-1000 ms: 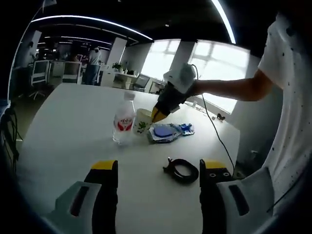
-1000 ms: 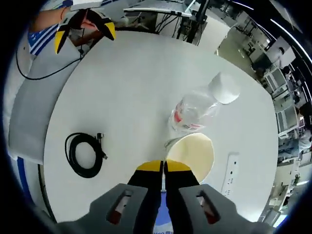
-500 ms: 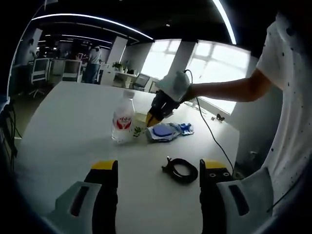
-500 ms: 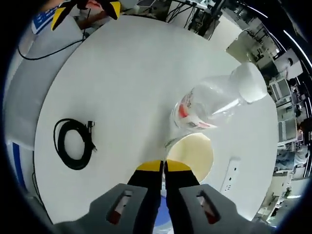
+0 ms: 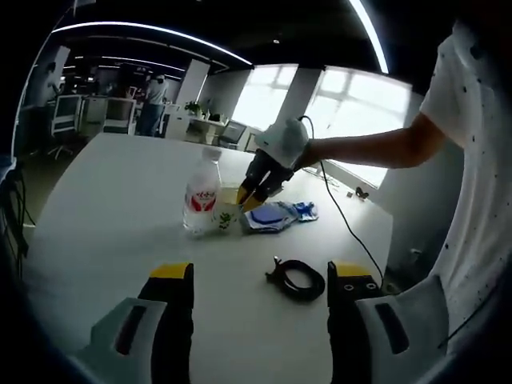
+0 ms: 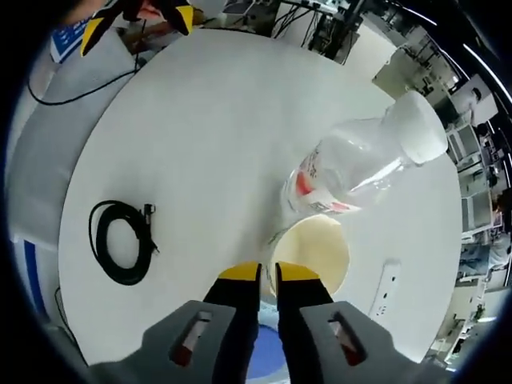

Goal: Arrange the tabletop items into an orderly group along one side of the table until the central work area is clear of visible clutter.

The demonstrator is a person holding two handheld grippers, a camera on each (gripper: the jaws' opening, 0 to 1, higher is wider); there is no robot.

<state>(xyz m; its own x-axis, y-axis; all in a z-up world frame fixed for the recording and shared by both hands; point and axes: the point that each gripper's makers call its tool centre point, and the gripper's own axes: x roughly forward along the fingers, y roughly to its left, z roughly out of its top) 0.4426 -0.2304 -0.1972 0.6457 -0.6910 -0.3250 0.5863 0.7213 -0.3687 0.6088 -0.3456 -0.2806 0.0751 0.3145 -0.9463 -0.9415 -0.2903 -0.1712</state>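
Releasing paper cup (image 6: 314, 254) beside water bottle (image 6: 360, 166): right gripper (image 6: 268, 274) jaws parted narrowly at rim. Left gripper (image 5: 260, 276) wide, empty. Next likely: coiled cable (image 6: 122, 242).

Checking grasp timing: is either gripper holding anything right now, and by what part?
Nothing is held. The right gripper has its jaws slightly apart over the rim of the cream paper cup; the left gripper is open.

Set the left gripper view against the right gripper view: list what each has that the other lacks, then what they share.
Left gripper view: the person's arm, bright windows. Right gripper view: the paper cup's inside, a white power strip. Shared: water bottle, paper cup, black cable, white table, the open left gripper, and the right gripper slightly open at the cup.
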